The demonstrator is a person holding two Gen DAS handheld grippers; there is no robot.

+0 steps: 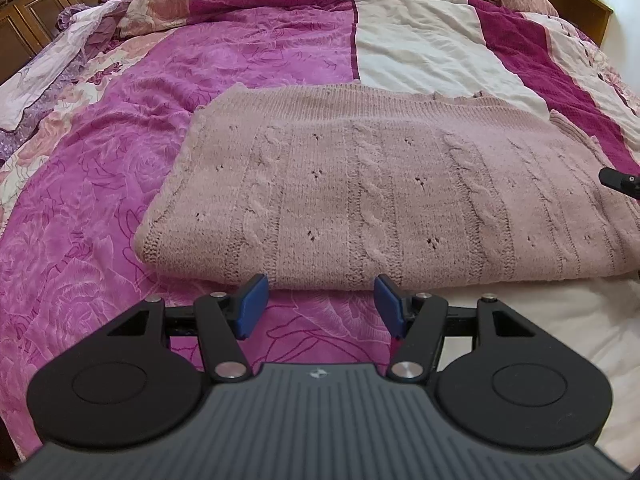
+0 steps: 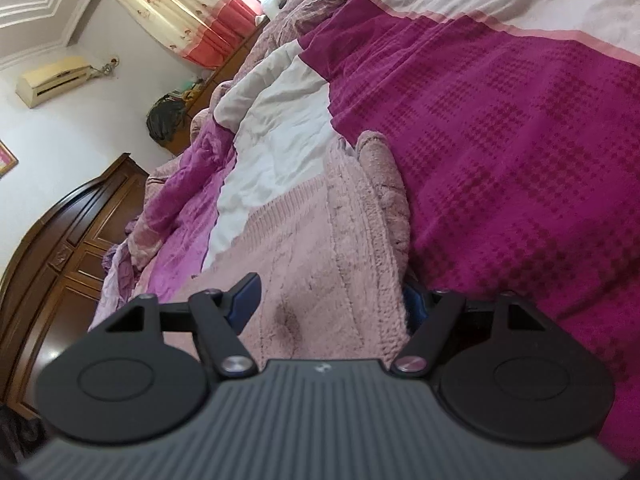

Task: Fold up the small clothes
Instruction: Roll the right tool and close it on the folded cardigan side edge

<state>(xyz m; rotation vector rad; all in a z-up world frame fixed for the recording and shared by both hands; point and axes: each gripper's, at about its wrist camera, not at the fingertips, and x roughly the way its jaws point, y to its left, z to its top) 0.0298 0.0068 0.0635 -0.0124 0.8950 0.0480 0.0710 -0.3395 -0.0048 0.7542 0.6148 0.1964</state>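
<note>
On your far left, the dark wooden wardrobe (image 1: 28, 12) is standing beside the bed, and a rumpled floral quilt (image 1: 100, 92) is lying along that edge. You are looking over a magenta and cream bedspread (image 1: 248, 60), and the pink cable-knit sweater (image 1: 360, 184) is lying folded flat on it, its near edge running just ahead of your left gripper (image 1: 321, 300).

Your left gripper is hovering at that near edge with its jaws standing apart; nothing is sitting between the blue pads (image 1: 253, 304), and they are not touching the knit. The bedspread is showing in the gap between them.

Further right, a black tip of your right gripper (image 1: 620, 179) is poking in at the sweater's right side. In the right wrist view the scene is rolled over, and your right gripper (image 2: 332, 304) is straddling the sweater's (image 2: 320, 240) thick side edge: the jaws are standing wide, with the knit lying between them. The one pad (image 2: 242, 300) is hanging clear above the fabric, while the other is mostly hidden behind the fold, so you cannot tell whether it is touching.
</note>
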